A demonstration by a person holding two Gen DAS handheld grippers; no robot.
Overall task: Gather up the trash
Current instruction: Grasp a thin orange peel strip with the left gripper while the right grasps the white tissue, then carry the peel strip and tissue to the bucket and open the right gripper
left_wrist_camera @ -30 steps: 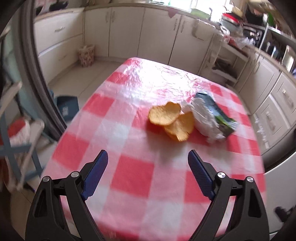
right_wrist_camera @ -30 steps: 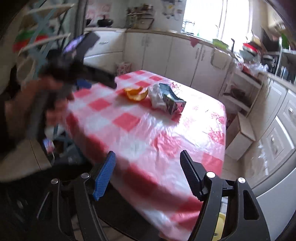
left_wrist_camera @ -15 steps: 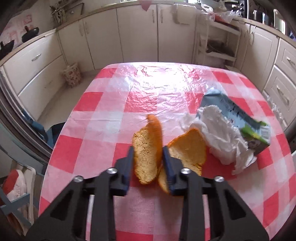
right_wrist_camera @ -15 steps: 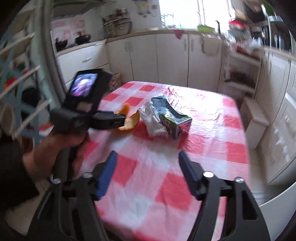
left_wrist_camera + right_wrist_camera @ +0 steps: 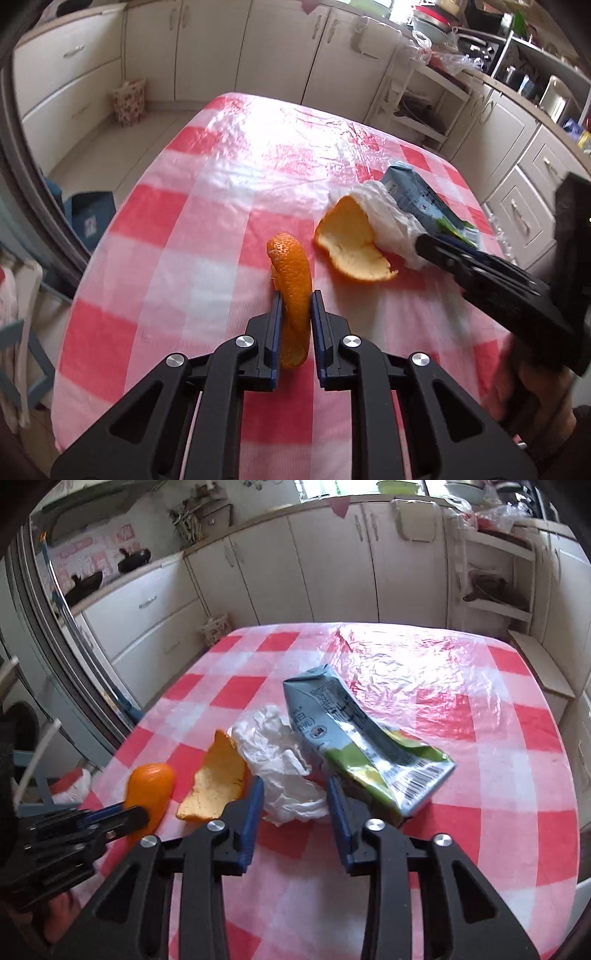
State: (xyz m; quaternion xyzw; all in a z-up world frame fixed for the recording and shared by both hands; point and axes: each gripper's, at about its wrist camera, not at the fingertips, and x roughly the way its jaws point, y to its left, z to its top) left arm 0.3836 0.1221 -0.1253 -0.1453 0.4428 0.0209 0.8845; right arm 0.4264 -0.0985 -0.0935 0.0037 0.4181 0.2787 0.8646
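A curled orange peel (image 5: 291,266) stands on edge between the pads of my left gripper (image 5: 296,295), whose jaws are closing and press on it; in the right wrist view the same peel (image 5: 151,782) sits in that gripper (image 5: 136,816) at lower left. A second orange peel (image 5: 351,243) (image 5: 218,779) lies on the table beside a crumpled white tissue (image 5: 388,214) (image 5: 280,753) and a flattened grey-green carton (image 5: 417,195) (image 5: 343,716). My right gripper (image 5: 295,790) (image 5: 421,243) straddles the tissue, jaws closing, and the tissue is not visibly squeezed.
The table (image 5: 184,258) (image 5: 498,812) carries a red-and-white checked cloth under clear plastic. Cream cabinets ring the kitchen. A small patterned basket (image 5: 127,98) (image 5: 216,627) stands on the floor, an open shelf unit (image 5: 417,107) at right. A person's hand (image 5: 535,387) holds the right gripper.
My left gripper dropped onto the nearer peel and closed on it, tipping it on edge. The right gripper swung in over the table to the tissue and its jaws narrowed.
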